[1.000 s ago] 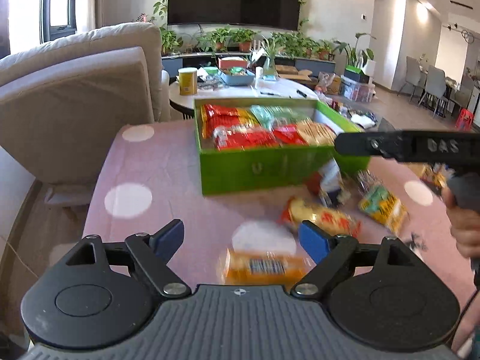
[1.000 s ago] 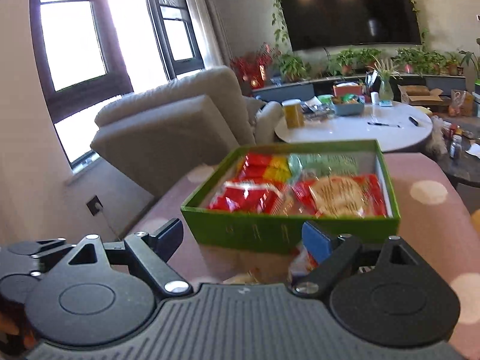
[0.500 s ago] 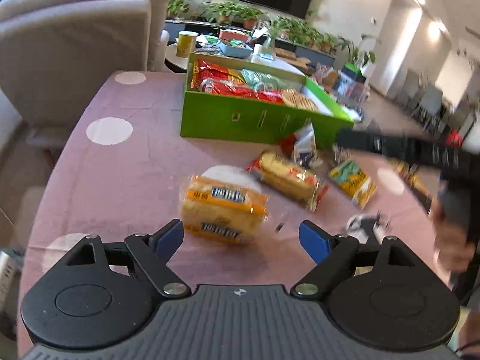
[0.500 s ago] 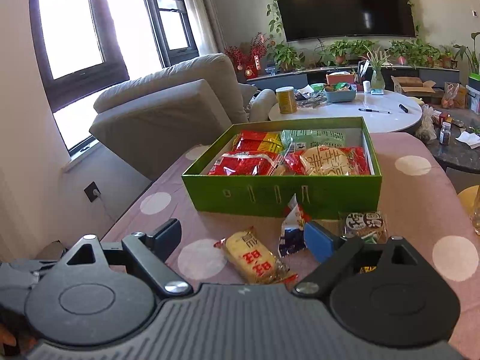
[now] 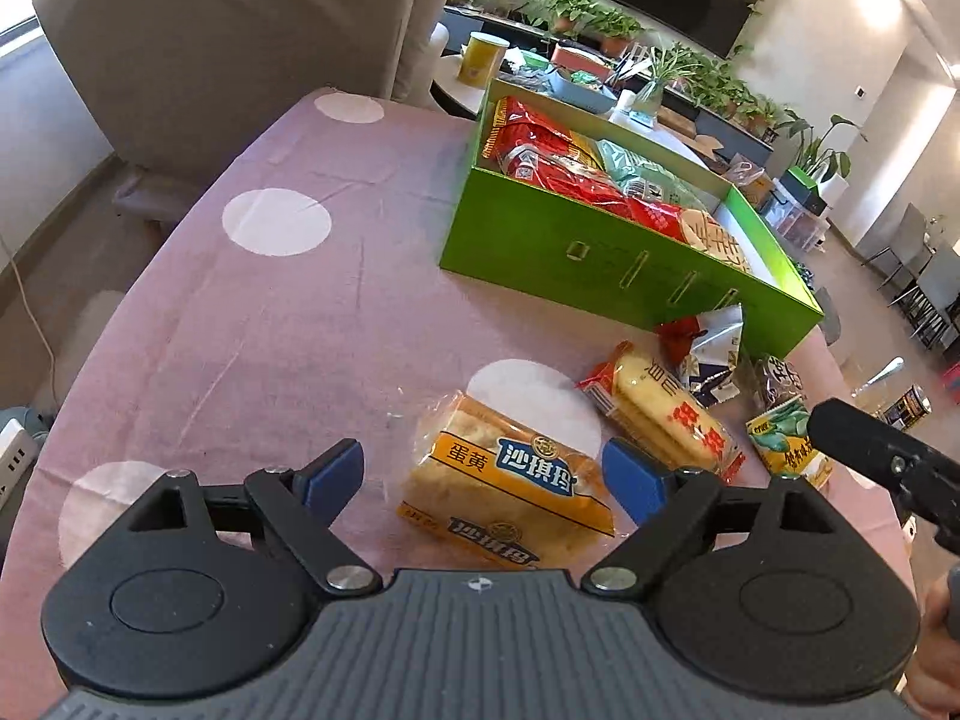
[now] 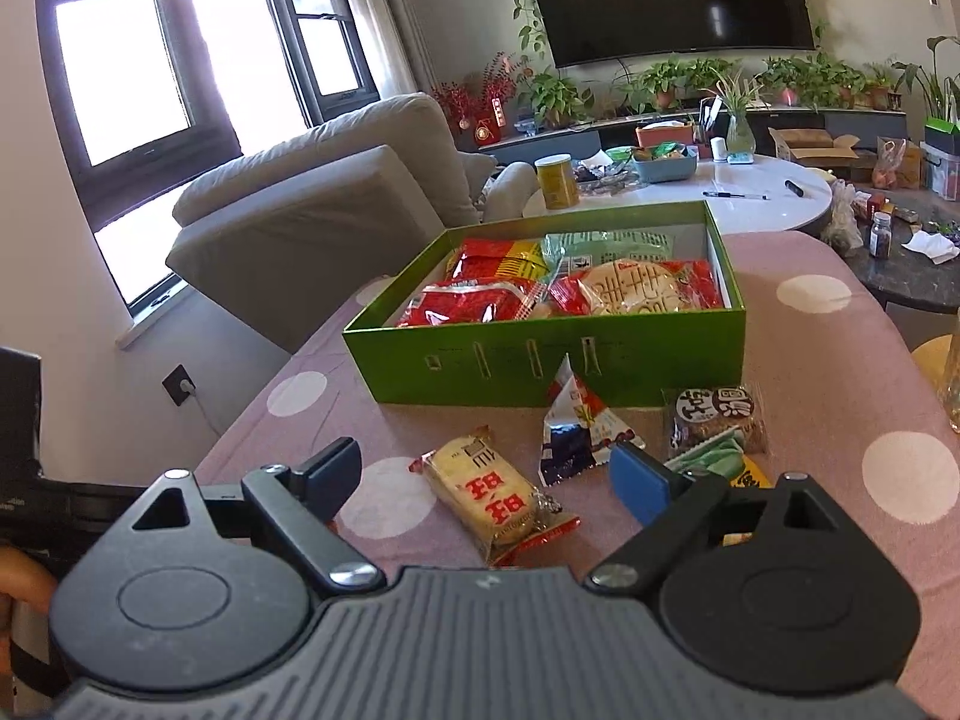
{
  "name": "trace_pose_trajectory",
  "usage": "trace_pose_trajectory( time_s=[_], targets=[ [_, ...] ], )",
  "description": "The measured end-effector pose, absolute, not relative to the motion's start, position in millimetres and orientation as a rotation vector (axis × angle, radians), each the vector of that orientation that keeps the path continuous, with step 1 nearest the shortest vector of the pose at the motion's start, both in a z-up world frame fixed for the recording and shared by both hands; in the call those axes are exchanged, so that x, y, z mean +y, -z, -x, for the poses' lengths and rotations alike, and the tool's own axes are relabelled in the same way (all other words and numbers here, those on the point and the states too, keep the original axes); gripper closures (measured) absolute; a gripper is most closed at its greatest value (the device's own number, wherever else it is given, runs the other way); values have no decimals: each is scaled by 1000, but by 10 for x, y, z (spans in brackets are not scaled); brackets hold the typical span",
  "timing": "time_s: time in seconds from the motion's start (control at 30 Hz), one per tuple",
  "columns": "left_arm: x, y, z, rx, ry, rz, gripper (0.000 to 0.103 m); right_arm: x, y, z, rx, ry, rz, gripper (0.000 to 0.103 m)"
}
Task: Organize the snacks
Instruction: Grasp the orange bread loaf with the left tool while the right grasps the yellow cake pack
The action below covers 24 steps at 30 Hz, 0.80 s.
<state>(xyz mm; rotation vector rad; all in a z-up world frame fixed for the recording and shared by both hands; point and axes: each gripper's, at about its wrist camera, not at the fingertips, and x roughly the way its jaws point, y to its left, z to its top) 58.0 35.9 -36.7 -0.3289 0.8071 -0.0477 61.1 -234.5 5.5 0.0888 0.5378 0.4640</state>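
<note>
A green box (image 5: 606, 267) (image 6: 540, 360) holding several red and green snack packs stands on the pink dotted tablecloth. In front of it lie loose snacks: an orange-yellow cake pack (image 5: 510, 495), a red-edged rice cracker pack (image 5: 666, 414) (image 6: 489, 495), a small red-white-blue pouch (image 5: 708, 348) (image 6: 573, 429), a dark round-label pack (image 6: 717, 417) and a green-yellow pack (image 5: 786, 441). My left gripper (image 5: 483, 480) is open, its fingers either side of the cake pack, above it. My right gripper (image 6: 486, 477) is open above the rice cracker pack.
A grey armchair (image 5: 240, 48) (image 6: 324, 222) stands beyond the table's far left. A white round table (image 6: 756, 192) with a yellow can and clutter sits behind the box. The right gripper's body (image 5: 888, 462) reaches in at the right edge of the left wrist view.
Both grippers have pulled back from the box and tilted down toward the loose snacks. The left one has come down over the cake pack. Both stay open.
</note>
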Motion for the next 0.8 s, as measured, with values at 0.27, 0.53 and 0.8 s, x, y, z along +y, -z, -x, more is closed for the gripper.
trace_pose_trajectory(
  time_s=[0.27, 0.53, 0.8],
  targets=[
    [502, 326, -202, 777, 34, 227, 11, -2363, -35, -599, 548, -466, -95, 38],
    [663, 227, 3, 721, -79, 167, 11, -2276, -33, -571, 555, -477, -75, 38],
    [351, 250, -123, 725, 29, 80, 11, -2226, 14, -580, 580, -467, -52, 38]
  ],
)
